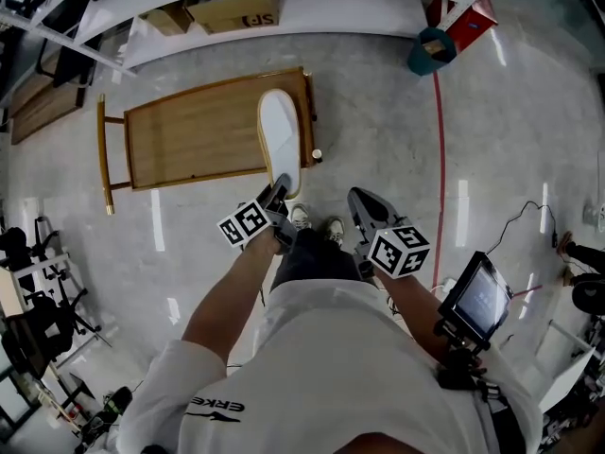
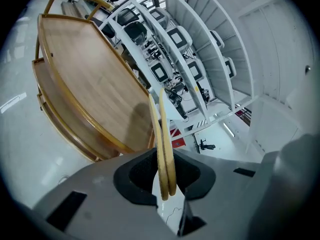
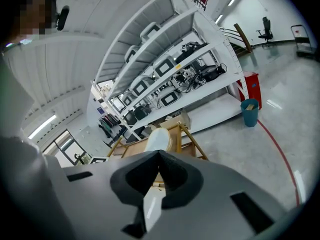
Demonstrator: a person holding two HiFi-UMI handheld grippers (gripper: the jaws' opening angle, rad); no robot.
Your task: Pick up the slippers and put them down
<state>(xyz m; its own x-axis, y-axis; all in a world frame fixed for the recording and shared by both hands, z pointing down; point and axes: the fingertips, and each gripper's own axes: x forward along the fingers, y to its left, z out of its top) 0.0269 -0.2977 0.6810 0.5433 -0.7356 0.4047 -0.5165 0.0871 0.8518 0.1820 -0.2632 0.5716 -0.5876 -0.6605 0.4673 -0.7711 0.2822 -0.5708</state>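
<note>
A pair of white slippers (image 1: pixel 281 138) with tan edges, pressed sole to sole, sticks forward over the right end of a wooden cart (image 1: pixel 189 135). My left gripper (image 1: pixel 280 187) is shut on their near end. In the left gripper view the slippers (image 2: pixel 163 134) show edge-on as two thin tan strips pinched between the dark pads, with the cart's top (image 2: pixel 85 69) beyond them. To the right, over bare floor, my right gripper (image 1: pixel 359 199) is shut with nothing in it. In the right gripper view that gripper (image 3: pixel 159 156) has its jaws meeting, and the white slipper (image 3: pixel 160 138) shows just past them.
White shelving (image 1: pixel 284 8) with a cardboard box (image 1: pixel 232 12) runs along the back. A teal bin (image 1: pixel 431 50) stands at the back right, beside a red floor line (image 1: pixel 440 159). The person's shoes (image 1: pixel 312 223) are below the grippers. A screen on a stand (image 1: pixel 480 296) is at right.
</note>
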